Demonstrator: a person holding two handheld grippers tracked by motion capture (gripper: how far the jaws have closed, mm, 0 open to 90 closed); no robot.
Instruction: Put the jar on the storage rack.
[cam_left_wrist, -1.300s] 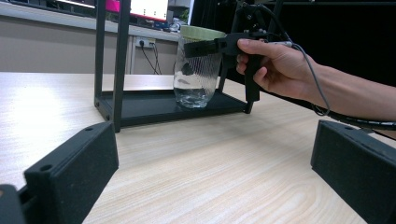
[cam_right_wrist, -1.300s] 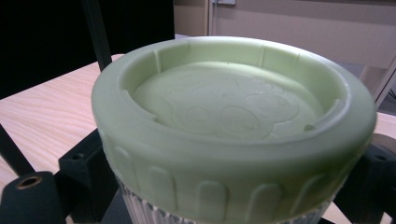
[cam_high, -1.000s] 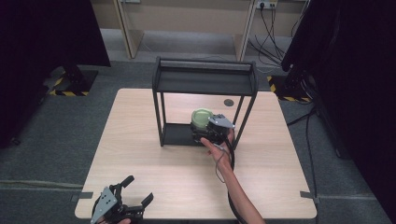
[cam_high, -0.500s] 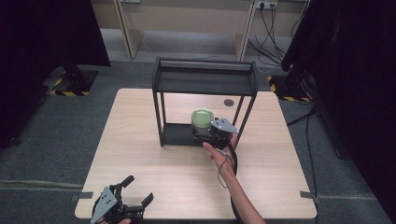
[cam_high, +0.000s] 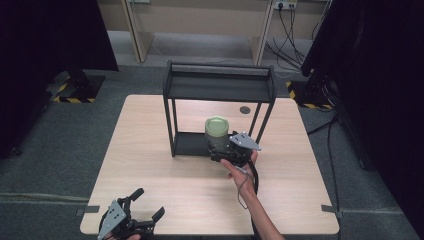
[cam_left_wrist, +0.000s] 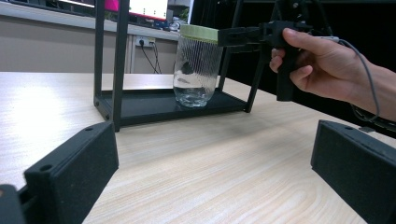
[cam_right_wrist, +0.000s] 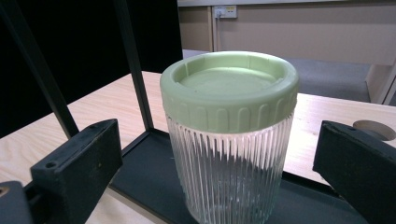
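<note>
The right gripper (cam_high: 223, 151) is spread wide, its jaws standing to either side of the jar (cam_high: 217, 134) without touching it. In the right gripper view the jar (cam_right_wrist: 229, 135) sits between the two jaws, just ahead of them, with a clear gap on each side. It is ribbed clear glass with a pale green lid (cam_right_wrist: 229, 88) screwed on, and it stands upright on the rack's (cam_high: 218, 87) black bottom shelf (cam_right_wrist: 149, 179), near the shelf's front edge closest to the gripper. A hand (cam_high: 239, 167) holds this gripper from behind, its cable (cam_high: 252, 182) looping back along the forearm.

In the left gripper view the right gripper (cam_left_wrist: 247, 36) comes in level with the lid (cam_left_wrist: 199, 31), from the jar's right.

The left gripper (cam_high: 145, 212) is also spread, holding nothing, low over the desk (cam_high: 150, 155) at its near left corner, well apart from the jar, which lies far ahead of it and to its right. Beyond the rack, a round hole (cam_high: 244, 109) shows in the desk.
</note>
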